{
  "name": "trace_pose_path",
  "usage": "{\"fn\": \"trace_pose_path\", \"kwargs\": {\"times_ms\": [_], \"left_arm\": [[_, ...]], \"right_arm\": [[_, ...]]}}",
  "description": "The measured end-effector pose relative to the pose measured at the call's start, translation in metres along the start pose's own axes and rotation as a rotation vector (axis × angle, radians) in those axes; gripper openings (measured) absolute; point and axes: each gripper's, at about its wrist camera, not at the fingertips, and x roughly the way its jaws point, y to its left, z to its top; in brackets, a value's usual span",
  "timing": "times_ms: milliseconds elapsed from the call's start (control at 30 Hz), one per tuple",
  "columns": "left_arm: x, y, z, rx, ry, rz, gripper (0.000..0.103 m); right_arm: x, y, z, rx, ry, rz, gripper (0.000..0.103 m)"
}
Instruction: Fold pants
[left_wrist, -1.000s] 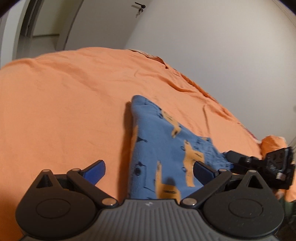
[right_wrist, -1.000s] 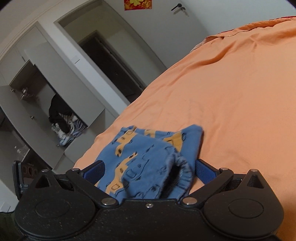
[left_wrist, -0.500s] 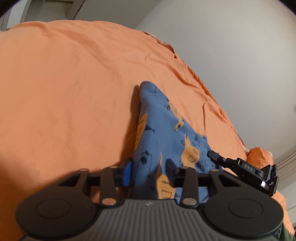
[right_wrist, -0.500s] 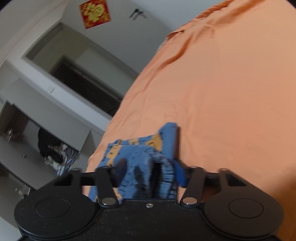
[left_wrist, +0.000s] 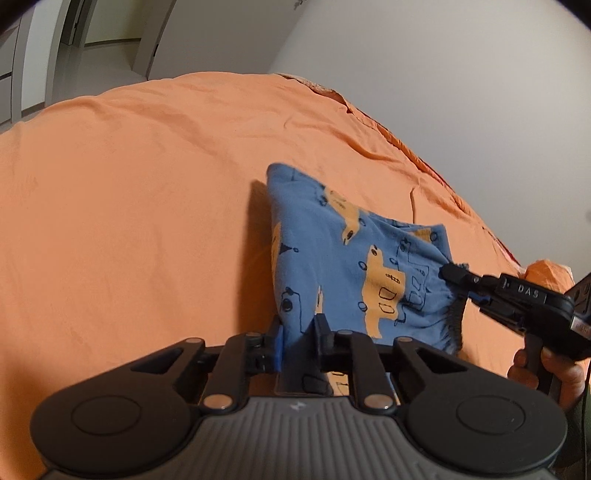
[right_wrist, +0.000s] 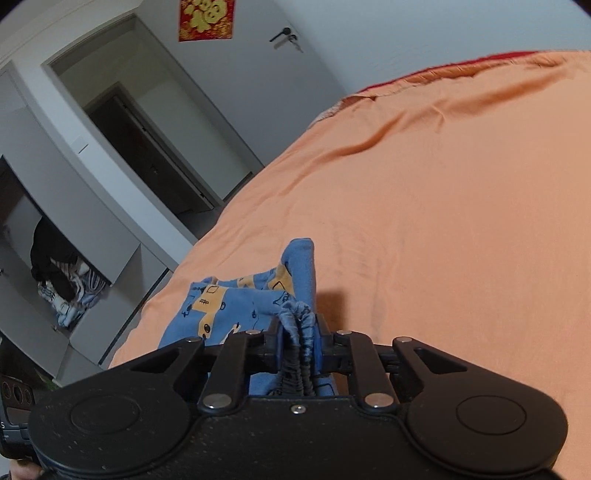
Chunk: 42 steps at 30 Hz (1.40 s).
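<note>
Small blue pants (left_wrist: 343, 258) with orange vehicle prints are lifted off the orange bed sheet (left_wrist: 129, 206). My left gripper (left_wrist: 298, 332) is shut on the near edge of the pants. My right gripper (right_wrist: 298, 334) is shut on the bunched elastic waistband (right_wrist: 297, 321); it also shows at the right of the left wrist view (left_wrist: 458, 280), gripping the pants' right corner. The pants (right_wrist: 236, 299) hang stretched between both grippers, far end drooping toward the sheet.
The orange sheet (right_wrist: 443, 203) covers the whole bed. A white wall (left_wrist: 461, 92) runs along the bed's far side. An open wardrobe with clothes (right_wrist: 62, 280) and a doorway (right_wrist: 155, 147) stand beyond the bed's edge.
Both grippers went from open to shut on the pants. The pants have been lifted off the sheet, and both cameras have risen and tilted.
</note>
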Motion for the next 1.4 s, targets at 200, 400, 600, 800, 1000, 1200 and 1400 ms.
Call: {"fn": "trace_pose_path", "kwargs": {"times_ms": [200,400,600,800,1000,1200,1400], "left_arm": [[-0.023,0.004,-0.019,-0.056,0.015,0.030,0.017],[-0.020,0.002,-0.030,-0.030,0.020,0.082,0.017],[-0.012,-0.005,-0.035,0.040,0.012,0.116,0.019],[-0.011,-0.010,-0.036,0.070,0.017,0.117,0.019],[-0.013,-0.007,-0.034,0.054,0.026,0.103,0.019],[-0.014,-0.007,-0.033,0.054,0.029,0.098,0.019],[-0.018,-0.007,-0.031,0.054,0.018,0.087,0.017]], "right_arm": [[-0.018,0.017,-0.003,-0.076,0.052,0.004,0.014],[-0.028,0.014,-0.031,-0.133,0.076,-0.023,0.014],[-0.024,-0.004,-0.051,-0.080,0.027,-0.022,0.015],[-0.018,-0.005,-0.053,-0.101,0.023,-0.039,0.016],[-0.015,-0.004,-0.058,-0.097,0.013,-0.054,0.017],[-0.016,0.001,-0.061,-0.112,0.000,-0.070,0.017],[-0.018,0.009,-0.063,-0.133,-0.023,-0.100,0.015]]}}
